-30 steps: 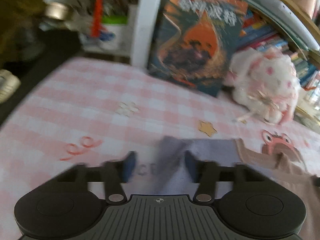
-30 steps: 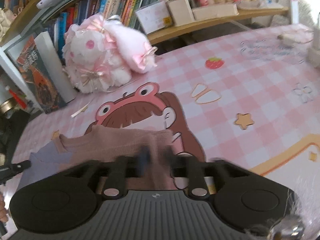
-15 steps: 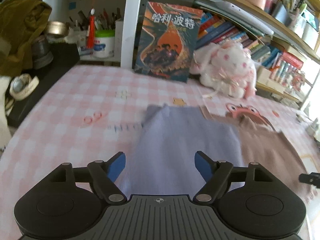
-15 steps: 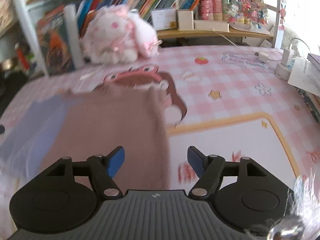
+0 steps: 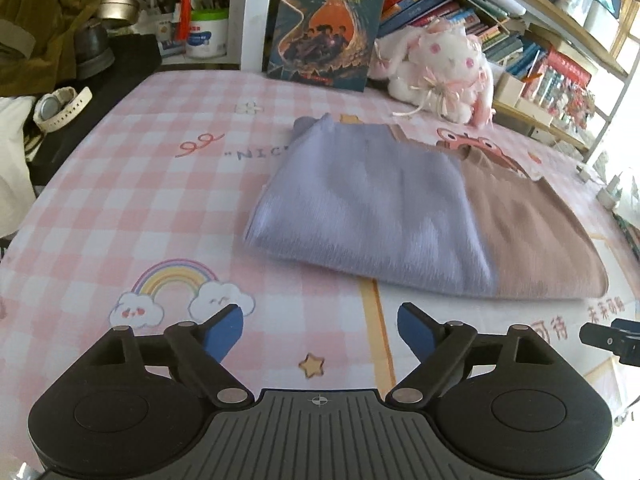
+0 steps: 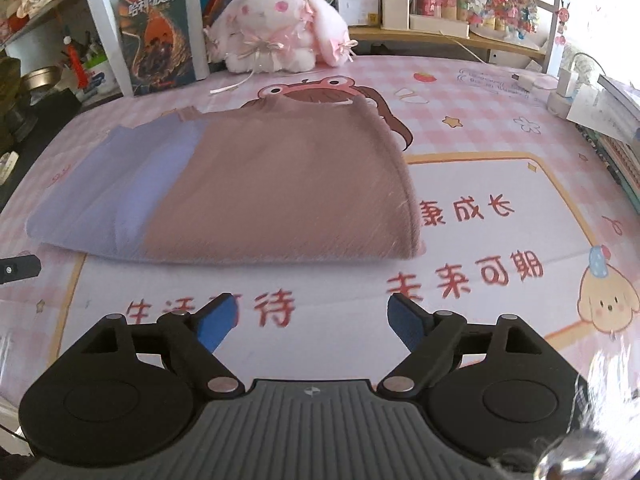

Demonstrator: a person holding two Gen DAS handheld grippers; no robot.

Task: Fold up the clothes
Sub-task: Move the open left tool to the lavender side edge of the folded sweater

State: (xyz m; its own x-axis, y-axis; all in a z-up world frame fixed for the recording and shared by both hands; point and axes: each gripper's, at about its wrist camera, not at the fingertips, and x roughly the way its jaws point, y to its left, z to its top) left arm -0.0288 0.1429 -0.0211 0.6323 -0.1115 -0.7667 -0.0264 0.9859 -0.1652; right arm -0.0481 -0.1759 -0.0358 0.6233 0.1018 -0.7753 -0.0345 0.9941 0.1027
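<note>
currently the folded garment (image 6: 248, 188), lilac on its left part and brown on its right, lies flat near the middle of the tablecloth (image 6: 500, 184), its top edge toward the far edge where a plush rabbit (image 6: 276, 40) and a book (image 6: 160, 32) stand. left gripper (image 5: 320, 330) and right gripper (image 6: 311, 320) both hover by the near edge, apart from the cloth, jaws opening wide with nothing between them. judged: the fold looks laid. to finish well, any next grasp should take matching corners, keeping edges aligned and the nap unwrinkled.
</note>
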